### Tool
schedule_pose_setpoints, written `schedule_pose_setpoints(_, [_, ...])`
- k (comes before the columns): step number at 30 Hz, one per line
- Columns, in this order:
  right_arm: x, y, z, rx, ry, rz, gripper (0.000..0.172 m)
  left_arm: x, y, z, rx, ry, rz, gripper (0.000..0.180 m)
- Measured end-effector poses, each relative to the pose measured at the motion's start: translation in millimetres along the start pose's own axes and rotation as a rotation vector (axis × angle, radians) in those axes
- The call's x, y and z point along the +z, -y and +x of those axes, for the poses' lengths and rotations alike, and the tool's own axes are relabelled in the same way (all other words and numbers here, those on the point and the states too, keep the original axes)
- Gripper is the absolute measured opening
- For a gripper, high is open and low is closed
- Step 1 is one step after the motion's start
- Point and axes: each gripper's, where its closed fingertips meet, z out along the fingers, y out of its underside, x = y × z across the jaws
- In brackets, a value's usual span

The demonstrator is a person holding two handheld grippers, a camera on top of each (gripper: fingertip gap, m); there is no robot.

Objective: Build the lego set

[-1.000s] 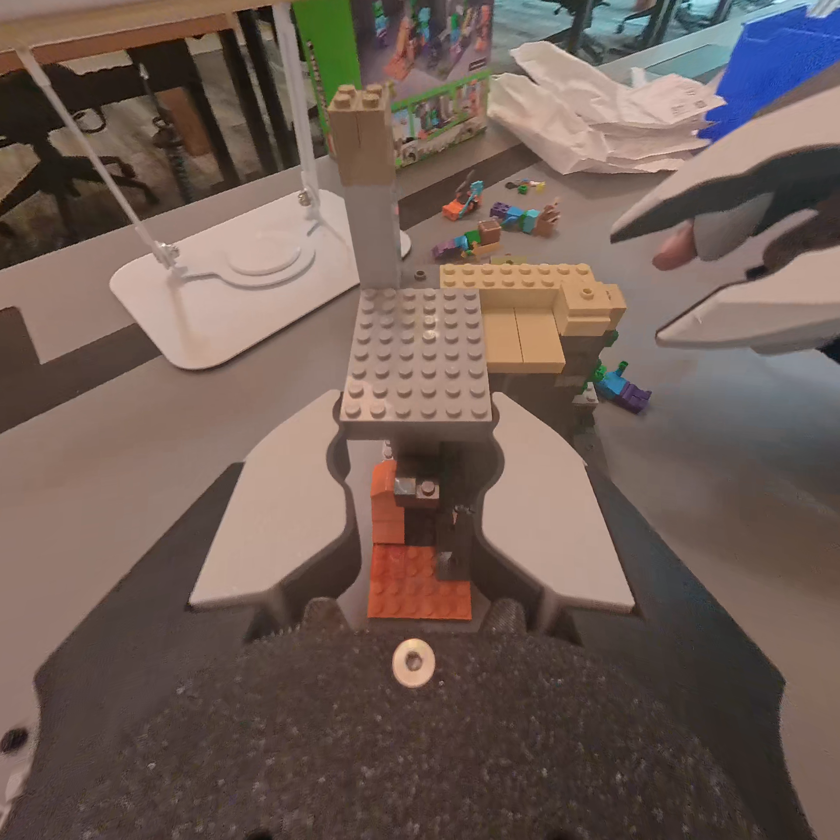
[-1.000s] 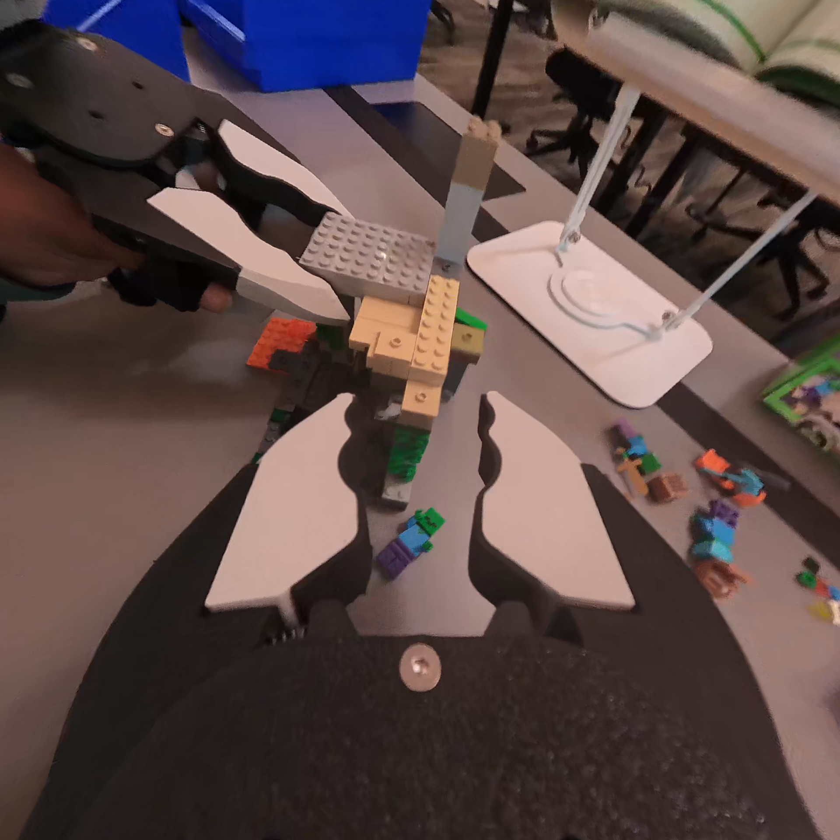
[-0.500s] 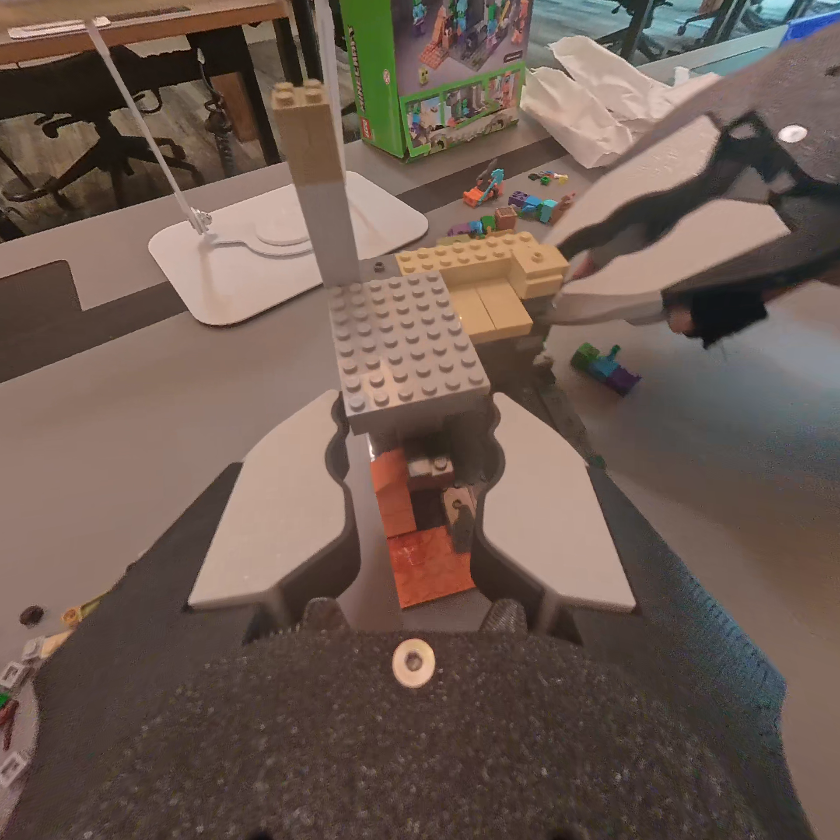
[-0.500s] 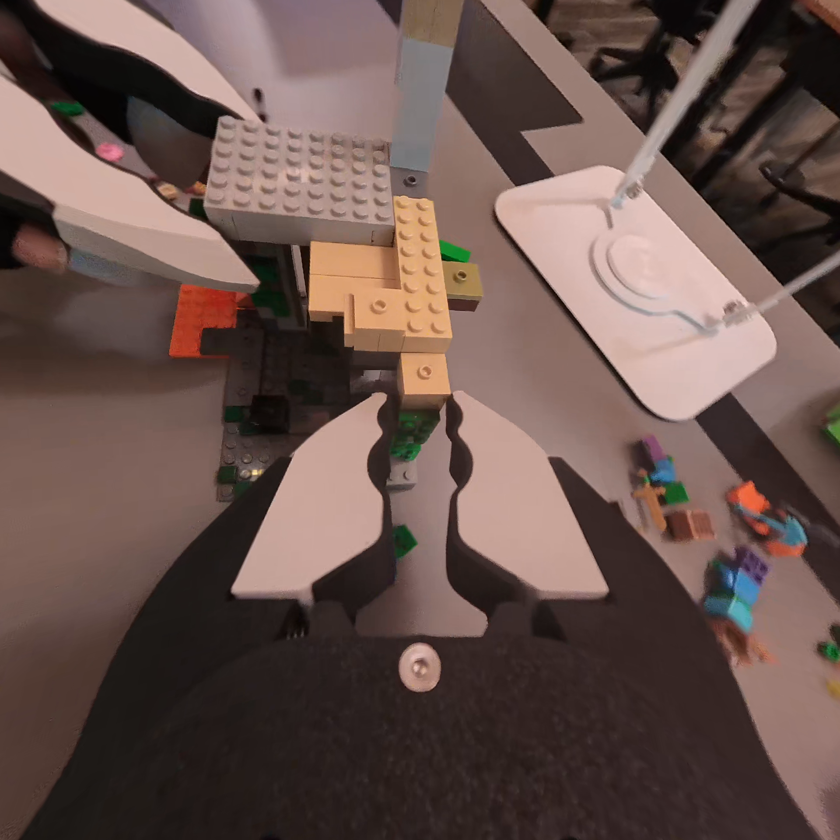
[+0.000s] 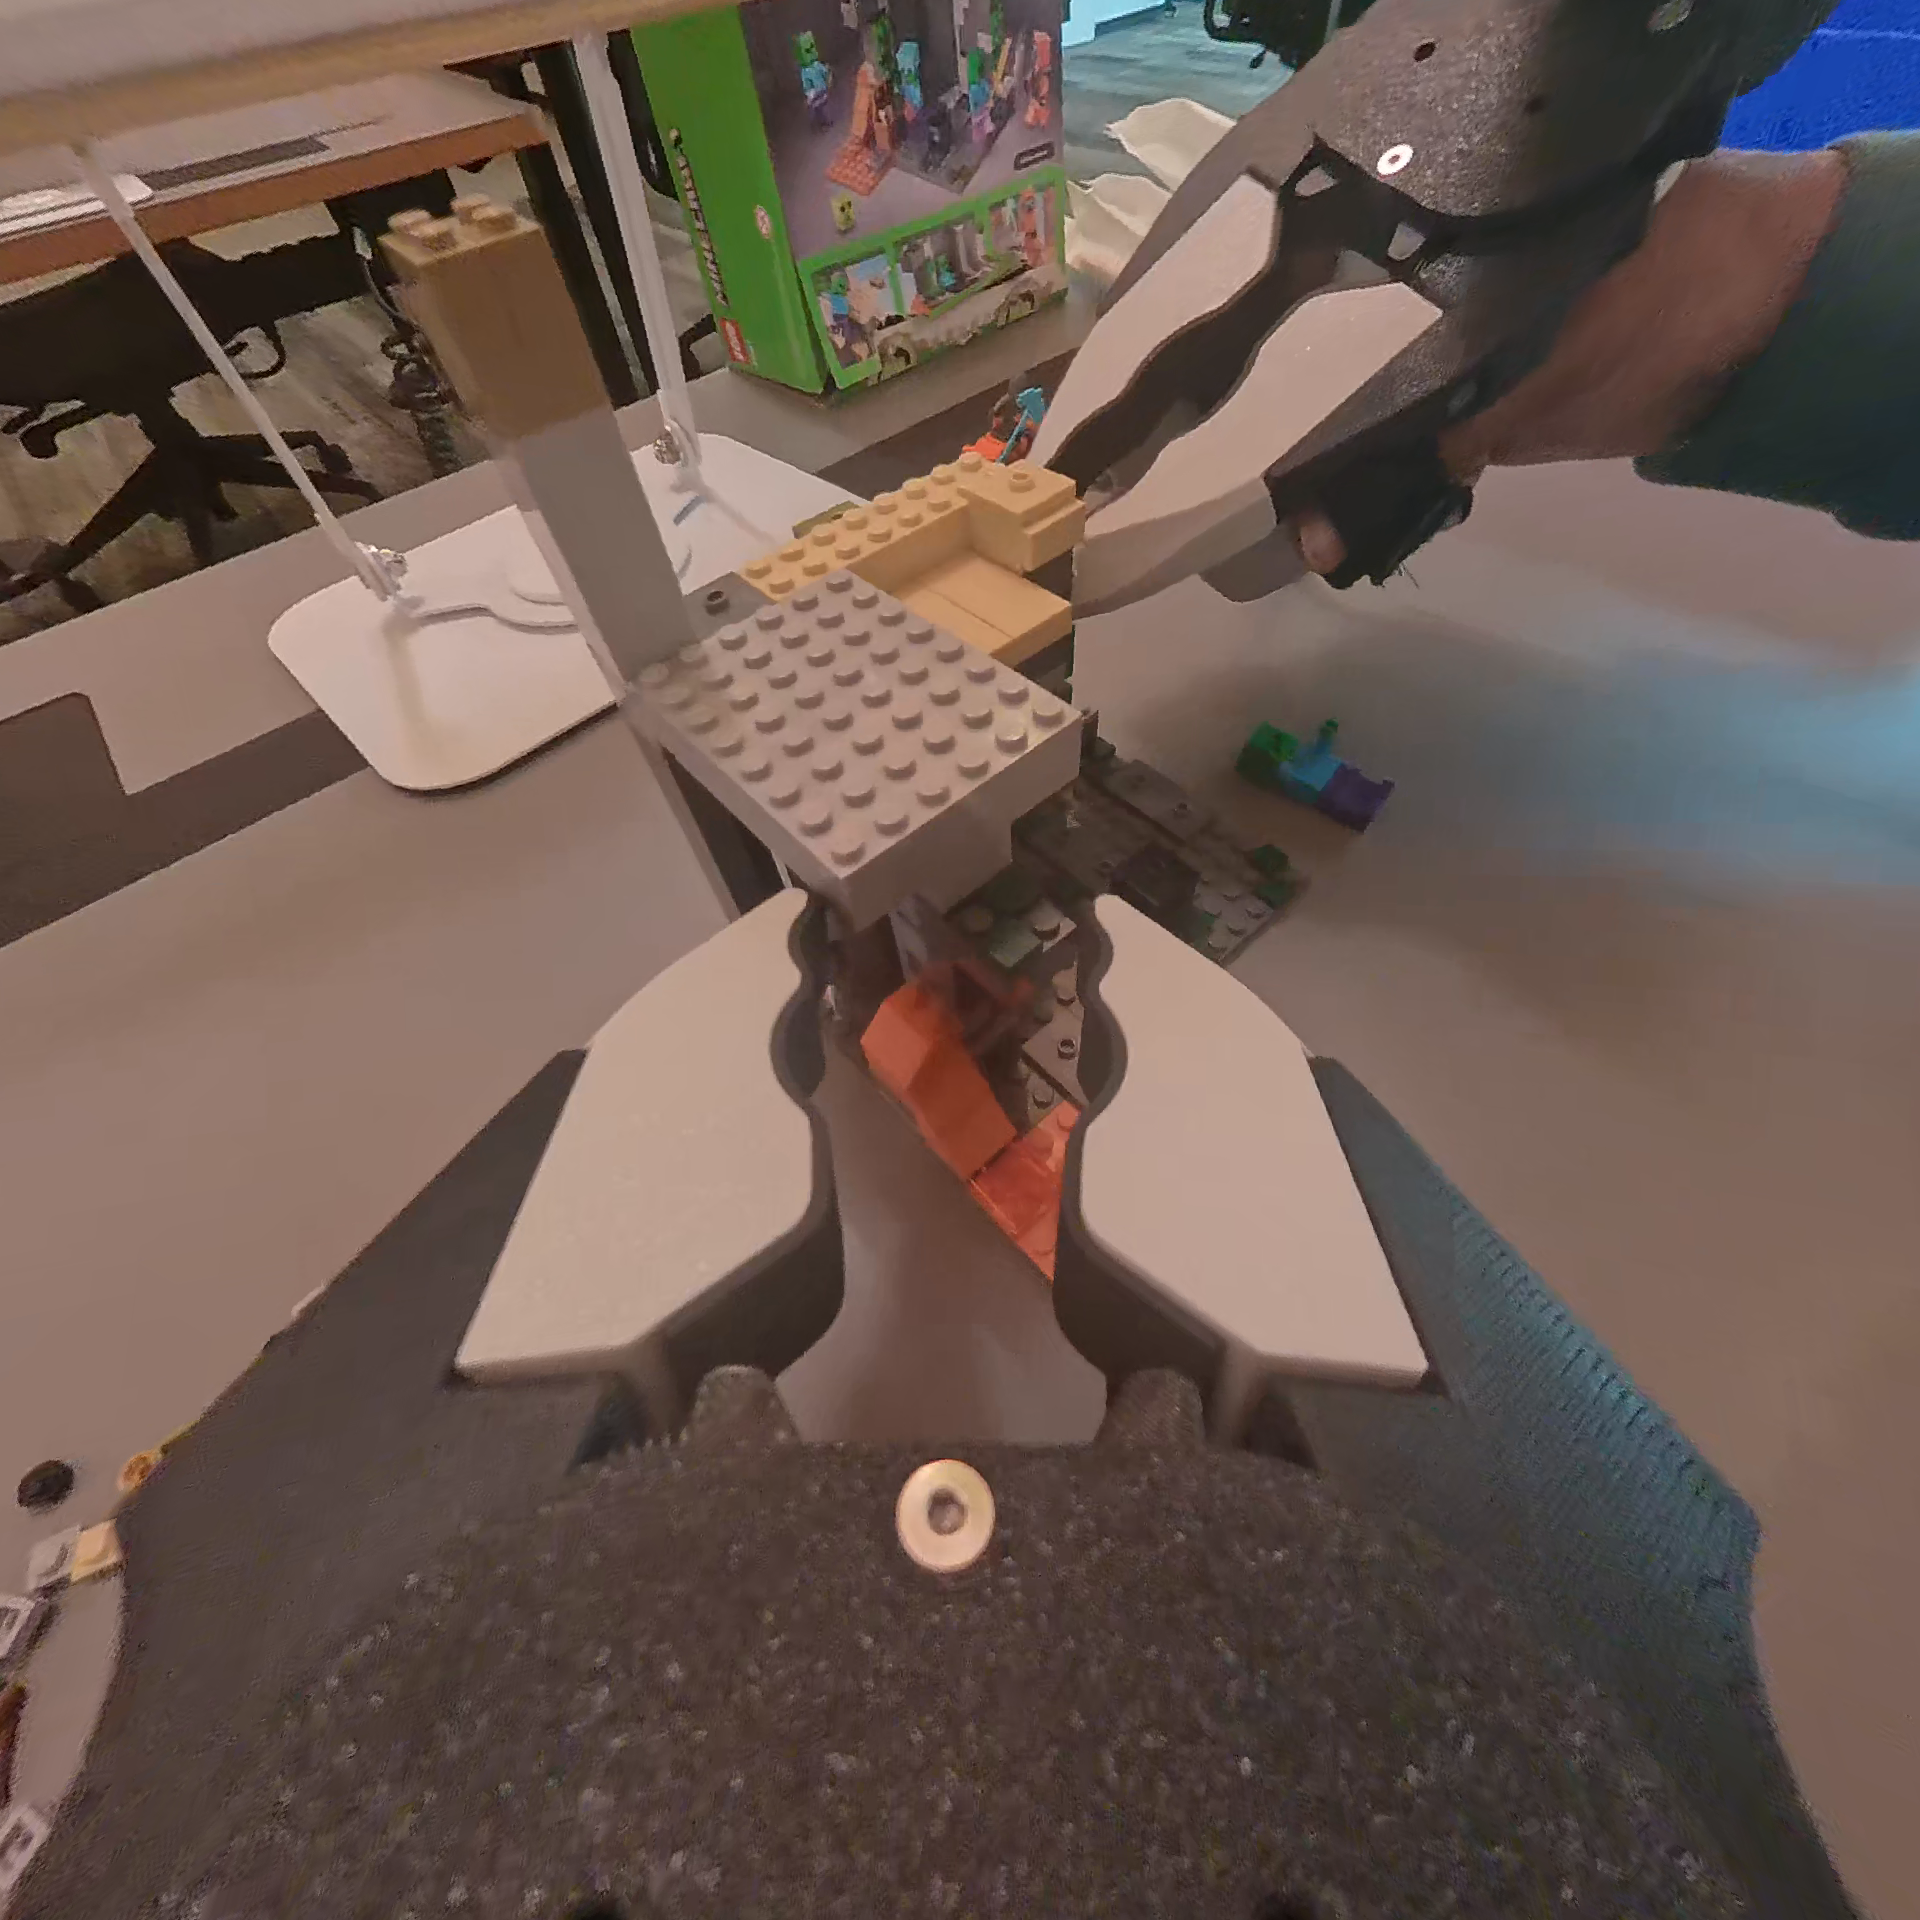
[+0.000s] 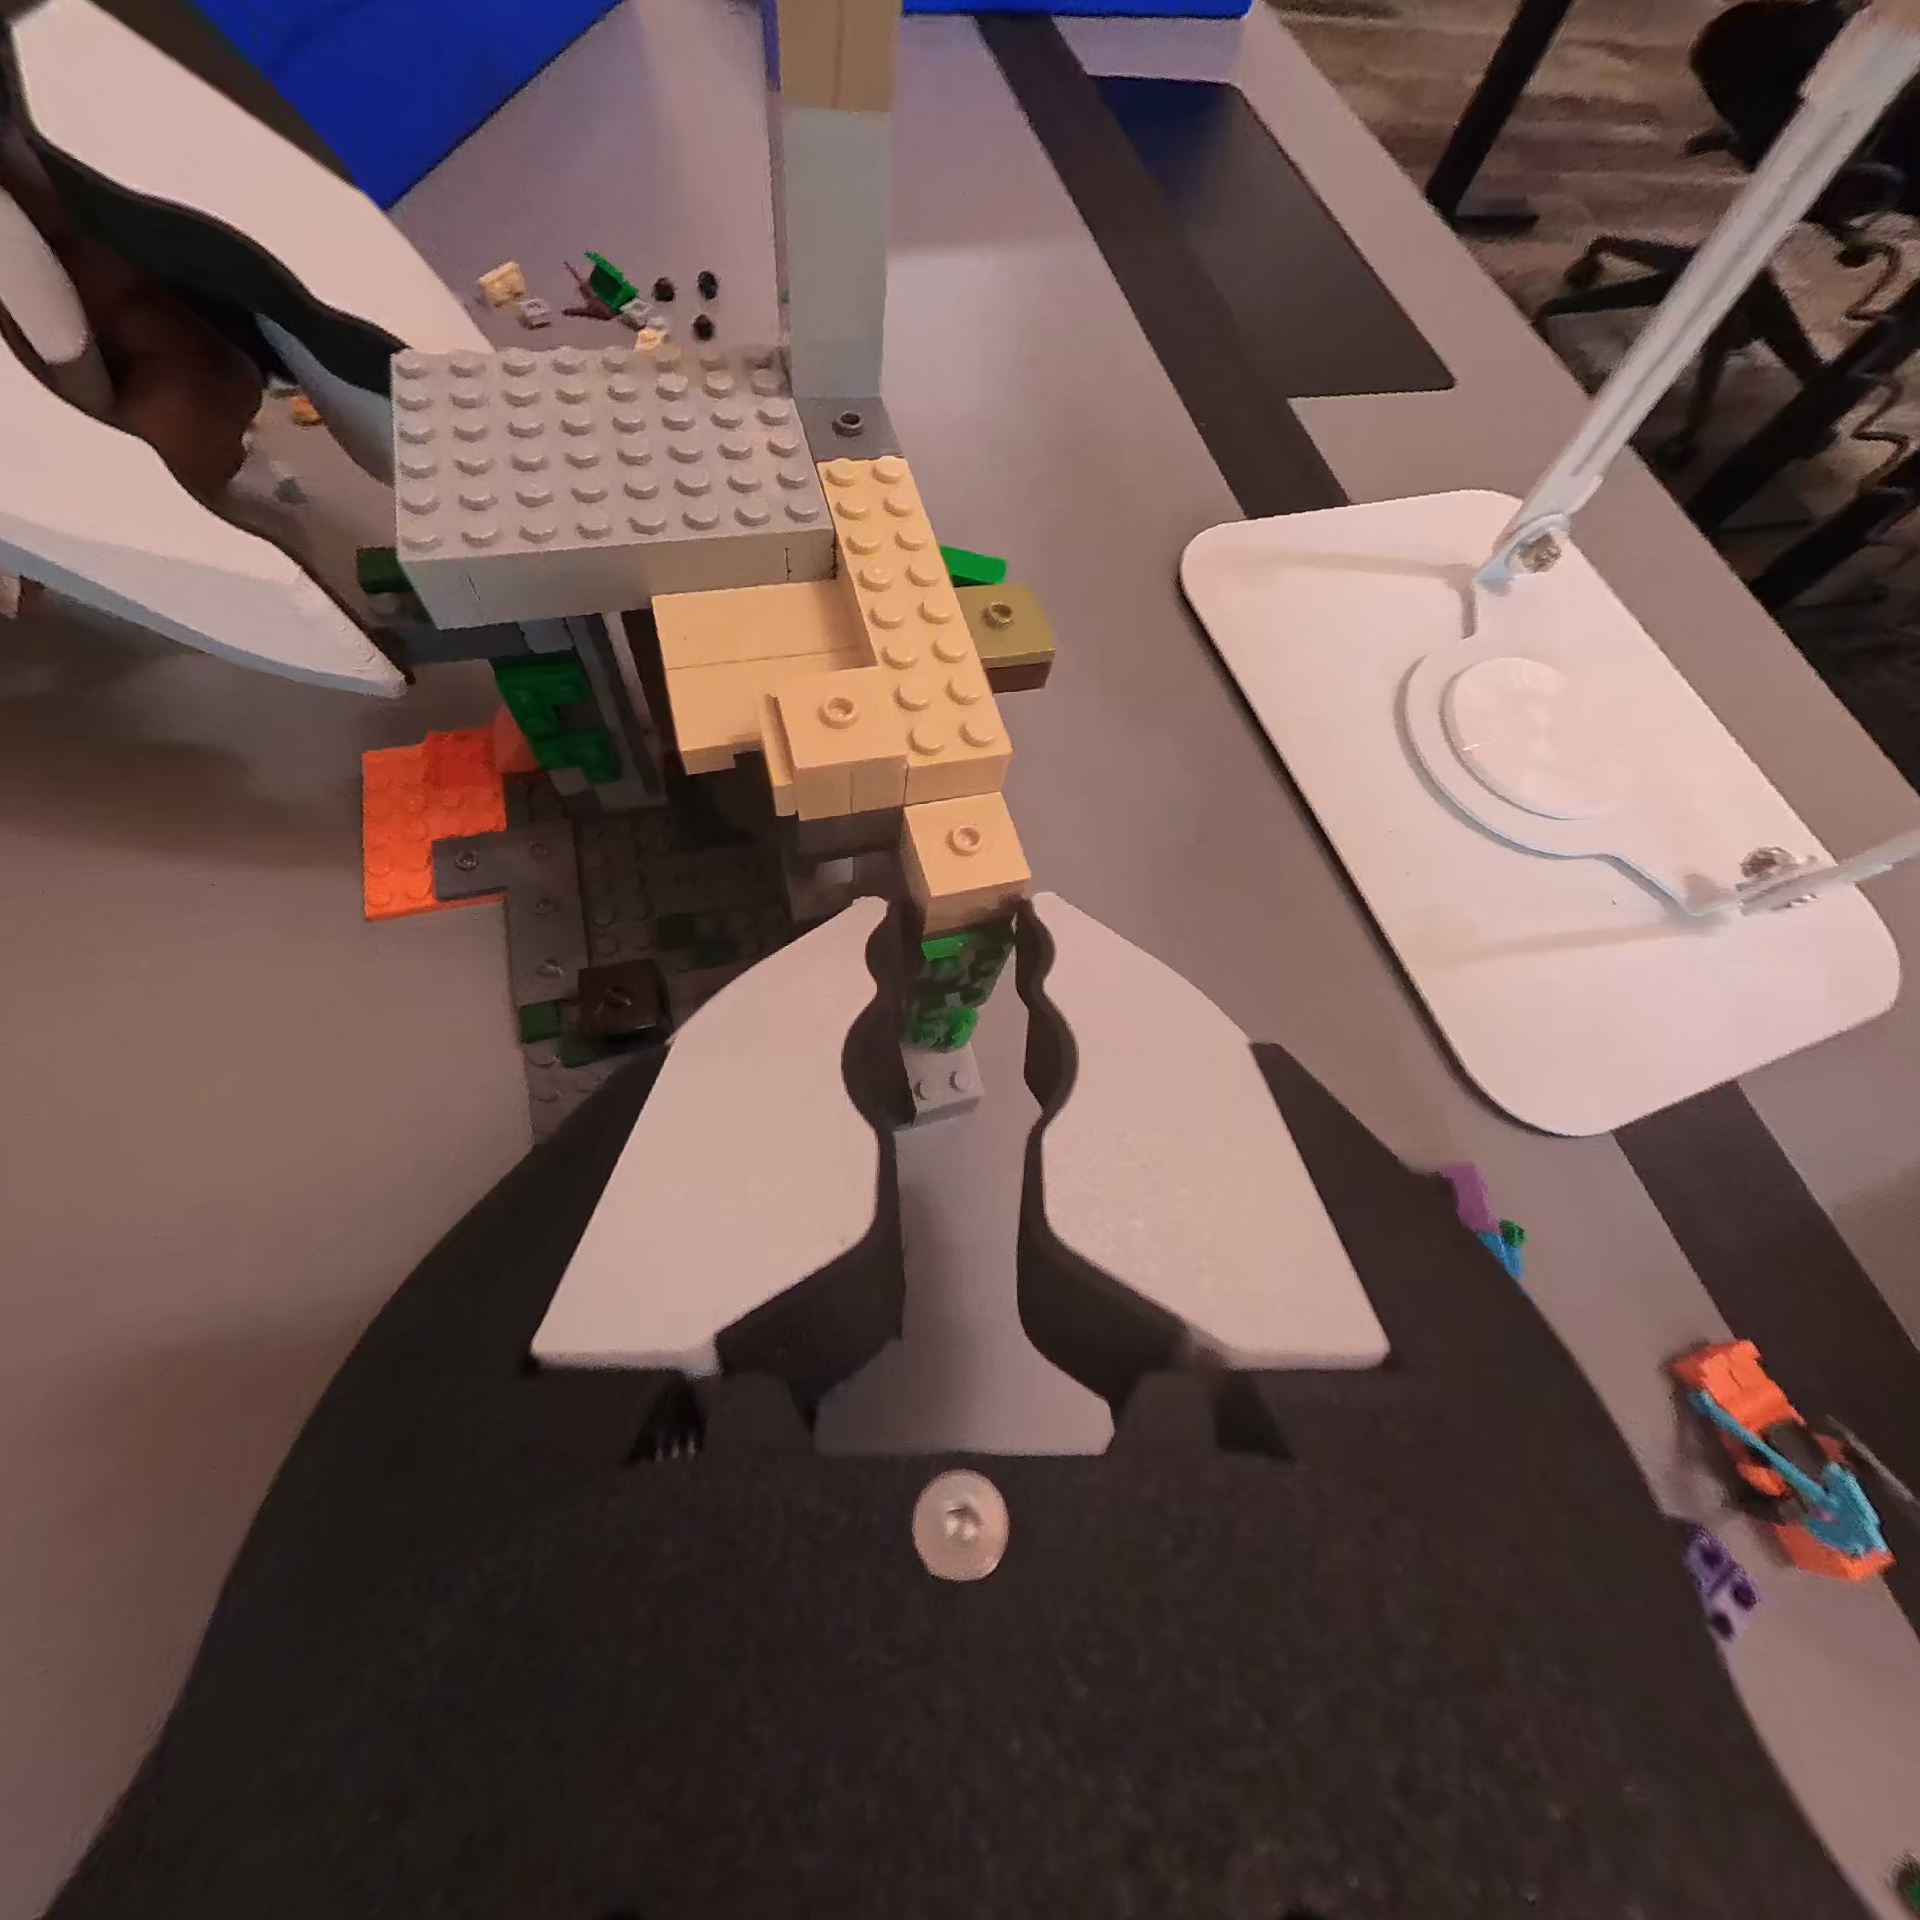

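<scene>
brick model (image 6: 727, 644) mid-table | stand base (image 6: 1538, 800) right of it | loose figures (image 6: 1787, 1455) near-right

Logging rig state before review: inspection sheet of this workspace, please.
Surface: grey tabletop crossed by dark strips.
Work items: toy-brick model with grey studded plate, tan brick ledge, tall grey-and-tan pillar, orange base bricks.
Clutter: small blocky brick figure; loose tiny pieces; white lamp base; green toy box.
Grippers: left gripper straddles the model's orange lower part, contact unclear; right gripper shut on the ledge's tan corner block.
Cables: nothing seen.
Surroundings: black office chairs, blue bin, wooden desk.
</scene>
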Motion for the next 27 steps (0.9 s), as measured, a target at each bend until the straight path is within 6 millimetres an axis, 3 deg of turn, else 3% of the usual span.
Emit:
schedule_pose_setpoints(6, [-39.5, 6.8, -0.6, 0.102, -0.150, 0.129, 0.023, -0.8, -0.3, 0.4, -0.015, -0.015, 0.012, 0.044])
schedule_pose_setpoints(11, [-59.6, -18.5, -25.4, 0.134, -0.190, 0.085, 0.025, -2.4, -1.1, 0.3, -0.004, -0.020, 0.017, 0.043])
schedule_pose_setpoints(14, [-59.3, -42.4, -32.8, 0.168, -0.208, 0.017, 0.026, -2.6, -1.9, 0.8, -0.001, -0.019, 0.019, 0.041])
schedule_pose_setpoints(20, [-50.8, -69.3, -46.0, 0.155, -0.173, -0.057, 0.026, 0.9, -9.9, 4.2, 0.039, -0.011, -0.009, 0.036])
schedule_pose_setpoints(27, [-36.0, -73.5, -45.8, 0.133, -0.078, -0.084, 0.031, 0.0, -8.6, 3.1, 0.074, 0.010, -0.010, 0.037])
